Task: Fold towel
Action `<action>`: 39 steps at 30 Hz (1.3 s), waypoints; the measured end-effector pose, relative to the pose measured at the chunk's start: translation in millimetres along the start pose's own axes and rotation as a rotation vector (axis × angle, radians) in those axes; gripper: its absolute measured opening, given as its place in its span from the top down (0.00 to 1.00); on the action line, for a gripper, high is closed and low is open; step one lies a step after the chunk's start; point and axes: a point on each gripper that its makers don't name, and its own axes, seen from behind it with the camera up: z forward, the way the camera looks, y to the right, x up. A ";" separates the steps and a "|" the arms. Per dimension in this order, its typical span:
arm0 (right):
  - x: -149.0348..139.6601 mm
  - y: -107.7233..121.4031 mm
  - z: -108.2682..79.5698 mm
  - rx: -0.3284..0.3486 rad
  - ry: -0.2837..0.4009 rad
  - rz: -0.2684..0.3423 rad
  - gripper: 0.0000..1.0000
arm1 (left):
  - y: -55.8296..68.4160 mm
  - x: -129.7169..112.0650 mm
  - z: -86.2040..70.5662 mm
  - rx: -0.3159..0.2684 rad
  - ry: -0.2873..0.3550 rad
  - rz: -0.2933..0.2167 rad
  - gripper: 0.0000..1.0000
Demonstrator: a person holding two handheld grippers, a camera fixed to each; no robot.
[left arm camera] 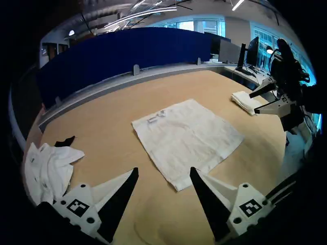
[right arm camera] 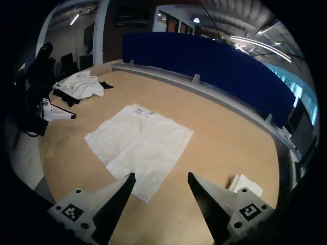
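Table (left arm camera: pixel 122 106): wide top of light wood. Positions as in the left gripper view.
1. White towel (left arm camera: pixel 186 136), spread flat at the centre of the top, with a small label (left arm camera: pixel 156 117) near its 11 o'clock corner.
2. Folded white cloth (left arm camera: pixel 244 101), at 2 o'clock, near the table edge, well apart from the towel.
3. Crumpled white cloths (left arm camera: pixel 47 167), heaped at 8 o'clock.
4. Small black scrap (left arm camera: pixel 65 142), at 9 o'clock, just beside the heap.

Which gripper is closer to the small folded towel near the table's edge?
Right. The right gripper is just beside the folded towel; the left gripper is across the spread towel from it, next to the crumpled white pile.
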 end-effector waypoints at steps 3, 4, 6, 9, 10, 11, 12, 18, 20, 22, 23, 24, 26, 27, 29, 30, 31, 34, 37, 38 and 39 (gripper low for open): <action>-14.7 -2.6 6.3 0.012 -0.026 -0.010 0.01 | 5.2 -13.6 10.0 -0.017 -0.029 0.010 0.07; -19.6 -3.6 8.6 0.015 -0.035 -0.014 0.01 | 7.4 -18.0 13.7 -0.023 -0.039 0.013 0.07; -30.0 -5.8 13.7 0.022 -0.055 -0.022 0.01 | 11.8 -27.4 21.3 -0.037 -0.061 0.019 0.07; -45.3 -10.7 21.5 0.036 -0.087 -0.034 0.01 | 17.6 -39.3 29.9 -0.053 -0.093 0.032 0.08; -49.5 -12.9 23.7 0.042 -0.095 -0.035 0.01 | 18.8 -42.6 32.0 -0.056 -0.101 0.035 0.08; -53.6 -15.1 25.8 0.048 -0.103 -0.037 0.01 | 19.9 -45.8 34.1 -0.059 -0.110 0.039 0.08; -58.0 -17.6 28.1 0.054 -0.112 -0.038 0.02 | 21.2 -49.3 36.5 -0.063 -0.119 0.042 0.08; -76.6 -27.0 37.8 0.077 -0.147 -0.034 0.02 | 26.8 -62.7 47.5 -0.083 -0.157 0.040 0.08; -80.5 -28.2 39.7 0.083 -0.155 -0.029 0.02 | 28.8 -64.9 49.3 -0.088 -0.164 0.043 0.08; -84.2 -28.0 41.4 0.085 -0.162 -0.026 0.02 | 30.5 -66.8 50.8 -0.092 -0.171 0.046 0.08; -85.7 -27.4 42.1 0.084 -0.165 -0.026 0.02 | 31.2 -67.4 51.5 -0.094 -0.174 0.048 0.08; -87.4 -26.7 42.8 0.083 -0.169 -0.025 0.02 | 32.0 -68.1 52.1 -0.095 -0.178 0.051 0.09; -89.9 -25.4 43.7 0.083 -0.173 -0.023 0.03 | 32.9 -69.1 52.5 -0.096 -0.185 0.052 0.09; -91.3 -24.7 44.3 0.084 -0.176 -0.021 0.03 | 33.4 -69.8 52.9 -0.096 -0.188 0.053 0.10; -93.8 -24.0 45.1 0.084 -0.183 -0.017 0.04 | 34.5 -72.1 54.4 -0.098 -0.196 0.054 0.11; -95.2 -23.7 45.5 0.084 -0.187 -0.015 0.05 | 35.1 -73.2 55.1 -0.098 -0.200 0.054 0.11; -96.4 -23.7 45.7 0.085 -0.189 -0.014 0.05 | 35.7 -73.1 55.1 -0.099 -0.200 0.057 0.11; -100.0 -24.5 46.0 0.088 -0.195 -0.011 0.05 | 37.0 -73.1 55.4 -0.100 -0.202 0.064 0.13; -102.3 -26.2 46.3 0.094 -0.197 -0.007 0.07 | 37.3 -73.1 55.5 -0.096 -0.208 0.068 0.16; -102.3 -26.7 46.4 0.096 -0.195 -0.005 0.09 | 37.5 -73.1 55.5 -0.095 -0.210 0.067 0.17; -102.3 -27.3 46.5 0.098 -0.195 -0.002 0.10 | 37.7 -73.1 55.4 -0.095 -0.213 0.066 0.19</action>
